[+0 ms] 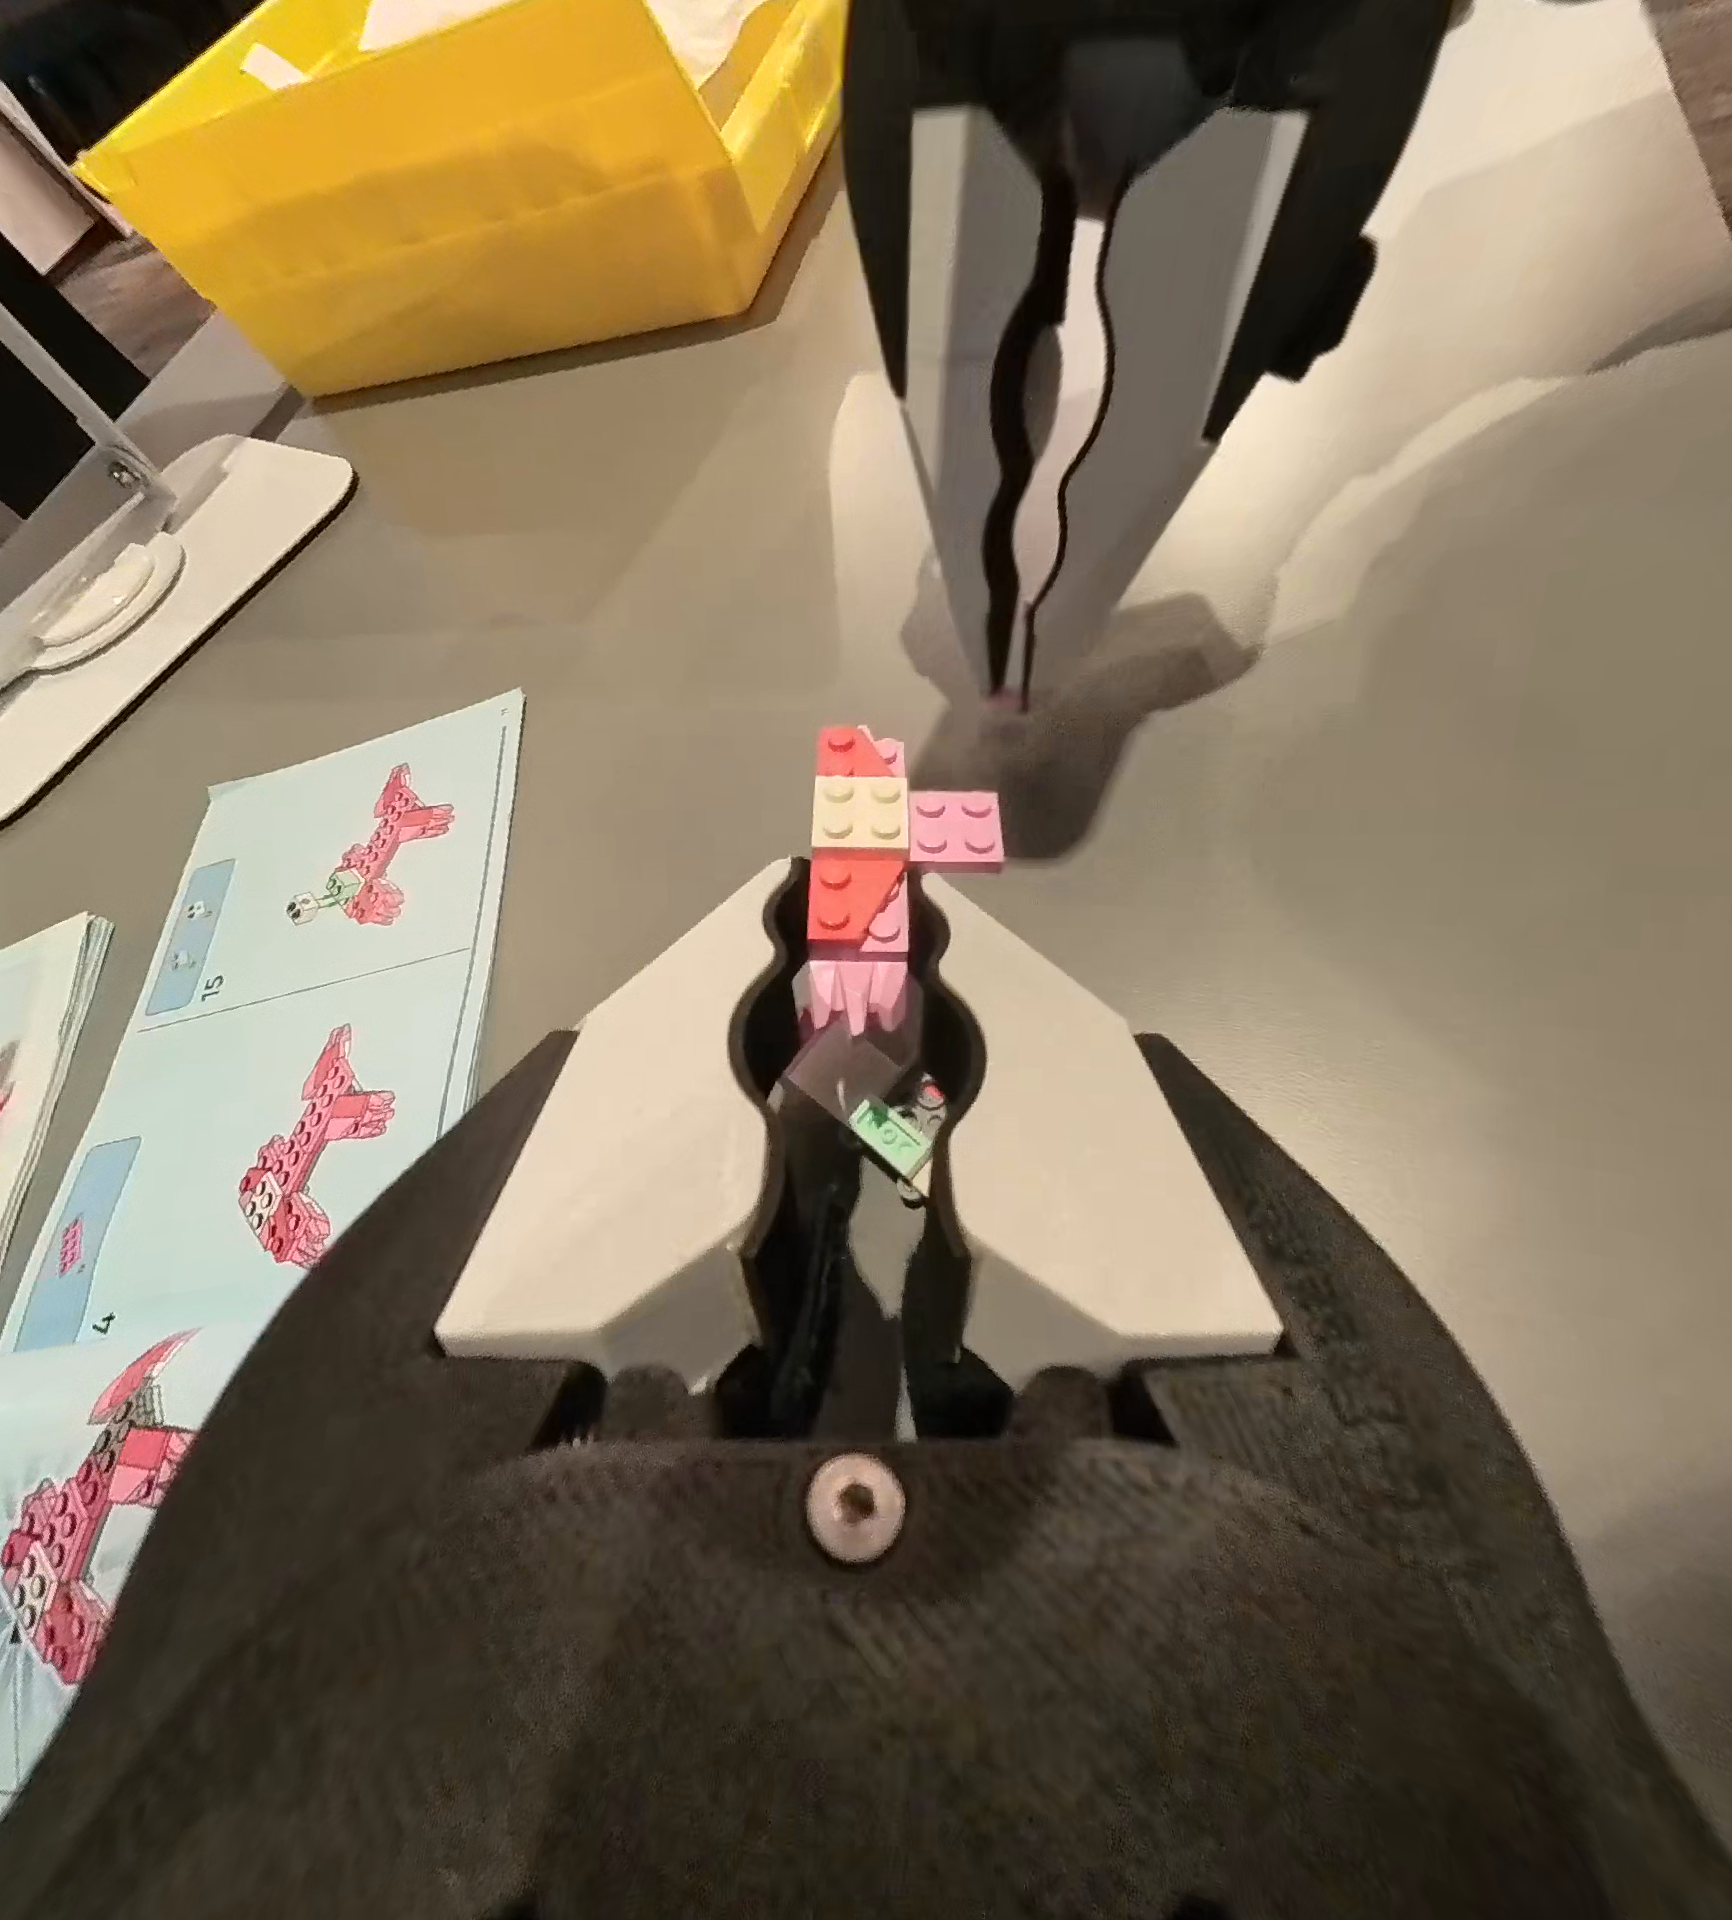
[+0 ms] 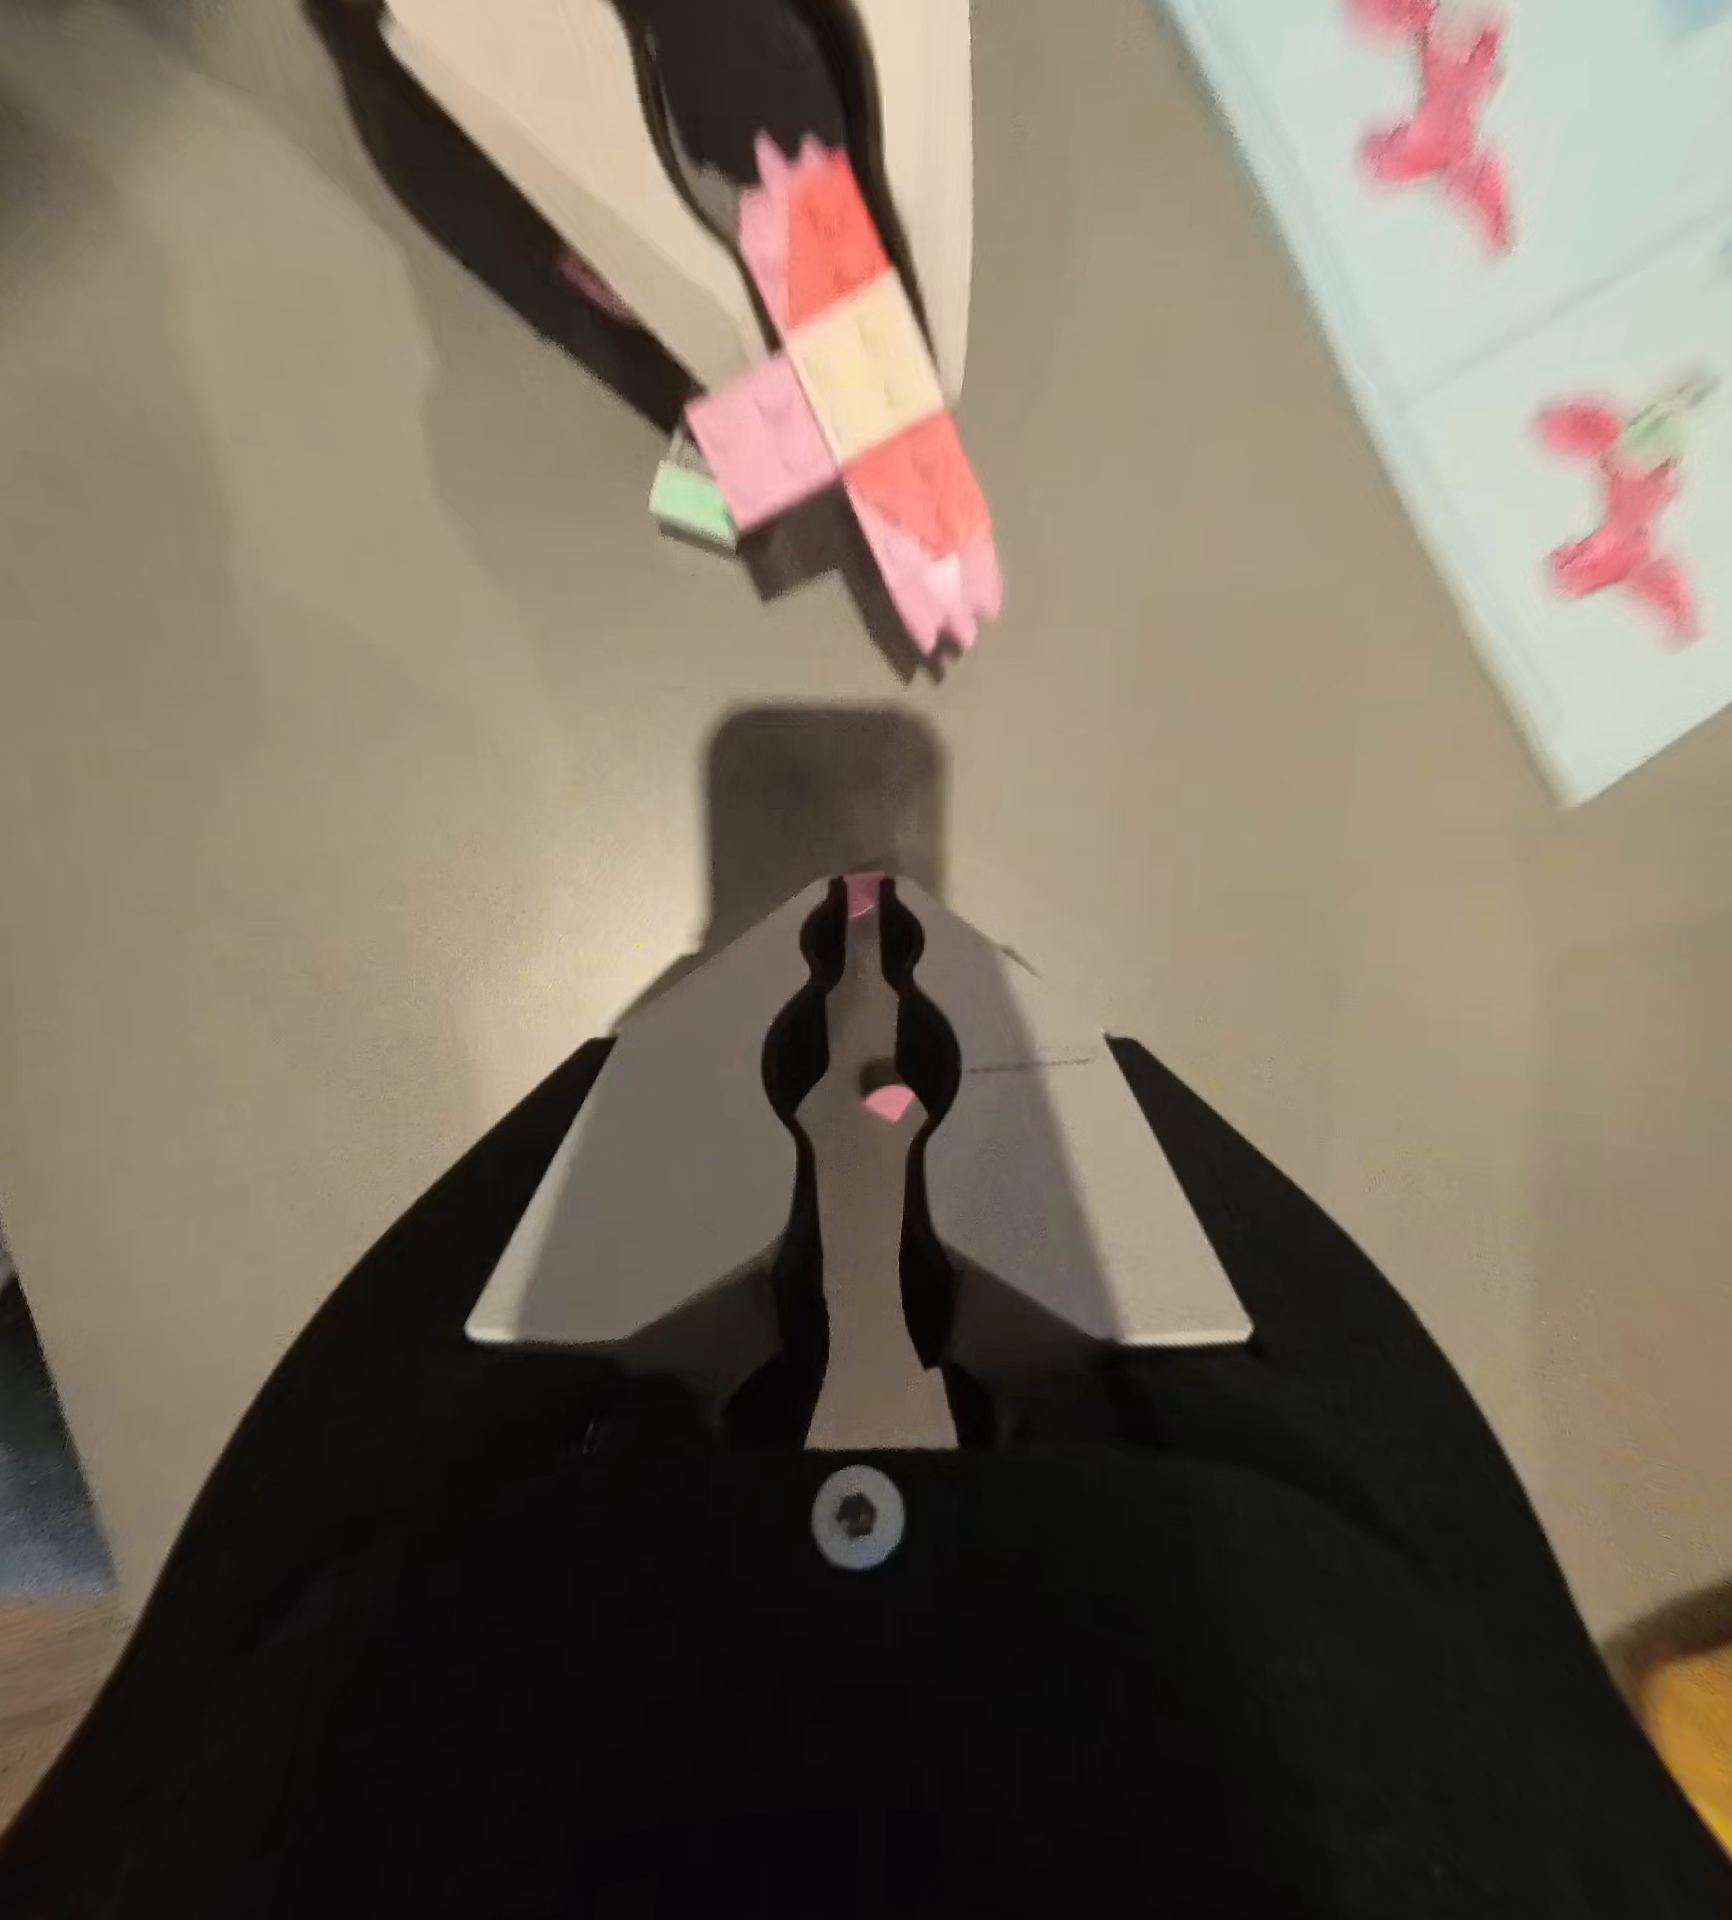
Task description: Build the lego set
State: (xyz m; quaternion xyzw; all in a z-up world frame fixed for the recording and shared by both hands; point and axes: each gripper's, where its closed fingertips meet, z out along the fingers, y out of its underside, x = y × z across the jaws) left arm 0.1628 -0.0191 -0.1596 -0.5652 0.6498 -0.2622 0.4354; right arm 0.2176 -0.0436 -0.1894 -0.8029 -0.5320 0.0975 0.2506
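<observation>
A lego model [image 1: 857,821] of red, cream and pink plates with pink toothed ends is held level above the grey table [image 1: 1361,831]. My left gripper [image 1: 857,883] is shut on its near half. A green tile [image 1: 888,1127] shows below it between my fingers. The right wrist view shows the model [image 2: 872,374], blurred, in the left gripper [image 2: 841,312], with the green tile [image 2: 690,499] under it. My right gripper [image 2: 867,888] is shut on a small pink piece [image 2: 864,894] at its tips. It points down just beyond the model's far end [image 1: 1009,691].
An open instruction booklet [image 1: 322,935] lies on the table at my left and shows at the top right of the right wrist view [image 2: 1568,364]. A yellow bin [image 1: 488,187] stands at the back left. A white stand base [image 1: 114,582] is beside it. My right fingertips sit around 7 cm from my left ones.
</observation>
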